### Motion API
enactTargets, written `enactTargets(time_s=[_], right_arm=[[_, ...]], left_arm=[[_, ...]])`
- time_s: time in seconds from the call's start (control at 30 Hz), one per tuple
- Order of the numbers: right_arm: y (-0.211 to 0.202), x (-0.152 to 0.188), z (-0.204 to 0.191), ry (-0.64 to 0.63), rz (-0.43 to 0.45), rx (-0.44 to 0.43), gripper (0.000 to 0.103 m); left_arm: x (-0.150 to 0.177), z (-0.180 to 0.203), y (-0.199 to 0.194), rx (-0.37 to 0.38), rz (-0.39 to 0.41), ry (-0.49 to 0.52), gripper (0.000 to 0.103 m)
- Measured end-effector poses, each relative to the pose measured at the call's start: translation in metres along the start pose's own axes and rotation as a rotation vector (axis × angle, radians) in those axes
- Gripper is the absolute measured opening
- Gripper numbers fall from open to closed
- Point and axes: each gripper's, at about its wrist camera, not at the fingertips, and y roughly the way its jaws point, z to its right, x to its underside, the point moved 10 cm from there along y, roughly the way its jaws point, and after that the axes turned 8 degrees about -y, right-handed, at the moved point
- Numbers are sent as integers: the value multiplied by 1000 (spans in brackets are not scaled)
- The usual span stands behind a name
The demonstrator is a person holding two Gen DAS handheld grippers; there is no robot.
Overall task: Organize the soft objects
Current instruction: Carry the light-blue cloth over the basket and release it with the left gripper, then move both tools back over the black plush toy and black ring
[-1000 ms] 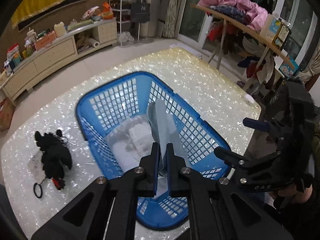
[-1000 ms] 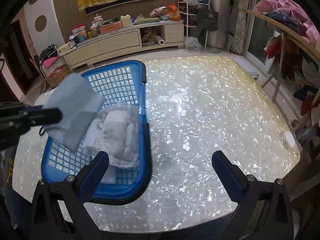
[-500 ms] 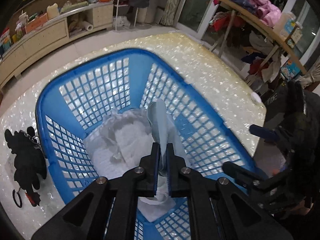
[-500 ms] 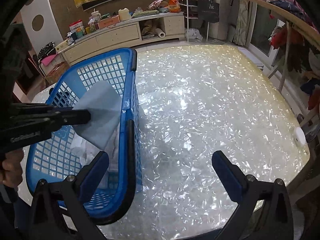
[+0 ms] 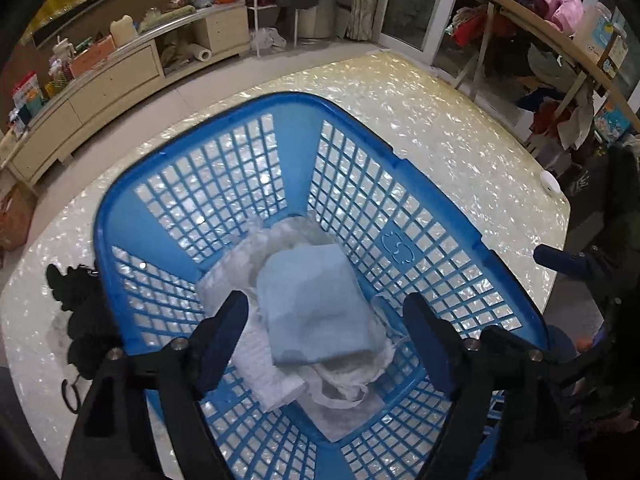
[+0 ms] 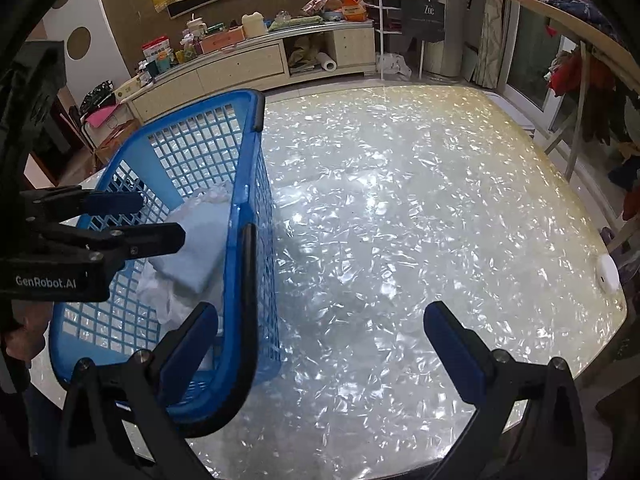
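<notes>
Two soft items are lying stacked inside the blue basket [image 5: 404, 216] in the left wrist view: a folded light-blue cloth [image 5: 316, 304] is resting on a crumpled white fabric [image 5: 344, 380] near the middle of the basket floor. The left gripper [image 5: 324, 332] is hovering over them with its fingers [image 5: 224, 332] spread wide and holding nothing, the cloth sitting between and below them. Judging from this, the drop is done, so lifting straight up and clear of the rim before swinging sideways would be the tidy way to finish. Outside the basket's left wall, a black plush toy [image 5: 80, 312] is lying on the pearly counter [image 5: 460, 128], with a small black ring [image 5: 70, 394] just beside it; it looks like the next soft thing to collect, and the basket wall is standing between it and the gripper. A small white round object [image 5: 550, 182] is sitting at the counter's far right edge. In the right wrist view, the right gripper [image 6: 320, 352] is hanging with fingers [image 6: 452, 348] apart and empty, its left finger at the basket's near rim and black handle [image 6: 244, 320]. The left gripper is showing at the left edge, over the light-blue cloth. The counter to the right is holding only that white round object, near its edge.
</notes>
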Motion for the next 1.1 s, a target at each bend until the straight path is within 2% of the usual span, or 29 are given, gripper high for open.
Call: enactTargets(time_s=[0.23,0.3,0.47,0.77,0.83,1.1], right_arm=[[-14,-5,-9,-6,22,-3,103],[-19,-7,-15,-19,29,-2,103],[-33,-15,-40,-60,50,-10,103],[-46,-27,-109,-137,83,-86,103],[-49,-30,-126,-166,90,-93,103],[-34,-41,-187,-253,67,-163,103]], left_arm=[[1,-12,-35,5,68,-68,79],[4,-22,-46,0,79,-97,83],[18,-46,-76,3,133,-134,85],[59,-90,-130,-69,228,-153,93],[71,-103,-146,-87,252,-154,103],[113,-160,-183,-147,286,-226,103]])
